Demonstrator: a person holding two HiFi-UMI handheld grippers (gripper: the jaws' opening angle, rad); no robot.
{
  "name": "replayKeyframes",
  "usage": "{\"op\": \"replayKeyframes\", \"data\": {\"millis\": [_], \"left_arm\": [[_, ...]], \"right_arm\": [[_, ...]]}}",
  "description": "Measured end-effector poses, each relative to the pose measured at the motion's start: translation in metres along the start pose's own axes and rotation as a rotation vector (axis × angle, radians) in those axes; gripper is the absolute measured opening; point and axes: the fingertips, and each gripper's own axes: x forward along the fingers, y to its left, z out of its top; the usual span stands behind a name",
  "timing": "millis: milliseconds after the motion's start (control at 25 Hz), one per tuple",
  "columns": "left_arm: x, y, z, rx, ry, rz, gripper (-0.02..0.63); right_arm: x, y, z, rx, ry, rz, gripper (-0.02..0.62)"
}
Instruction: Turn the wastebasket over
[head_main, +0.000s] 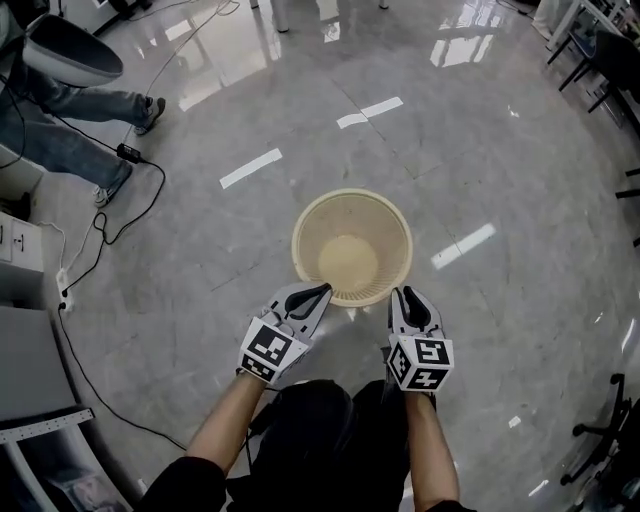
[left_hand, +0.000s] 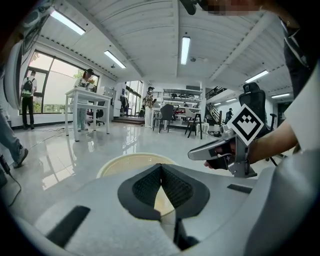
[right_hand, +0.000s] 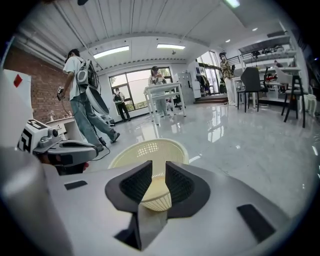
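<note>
The left gripper (head_main: 318, 292) has its jaws together and empty. The right gripper (head_main: 411, 296) has its jaws a little apart with nothing pressed between the pads. Both sit just beside the near rim of the wastebasket (head_main: 305, 225), one on each side. The wastebasket stands upright and mouth up on the glossy floor (head_main: 470, 140), and it looks empty. It is a cream plastic basket with lattice walls (the open weave shows best in the right gripper view), so it is probably light, somewhat flexible at the rim, and likely to slide on the polished floor if pushed. The thickened rim looks like the best place to pinch, with the jaws astride the wall. The base underneath and the near outer wall are hidden, and no view shows whether either gripper touches the rim.
</note>
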Motion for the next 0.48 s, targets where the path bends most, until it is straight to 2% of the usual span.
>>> {"op": "replayKeyframes", "data": {"millis": [280,360,480], "left_arm": [[0.011,0.009,-0.038,-0.009,0.005,0.030,0.009],[0.013,0.010,-0.046,-0.003,0.013,0.047,0.009],[0.013,0.014,-0.051,0.018,0.005,0.083,0.012]], "right_arm": [[0.029,-0.026,-0.031,0.009,0.019,-0.060,0.082],[0.033,-0.029,-0.041,0.062,0.031,-0.045,0.093],[0.039,-0.033,-0.051,0.220,0.034,0.002,0.121]]}}
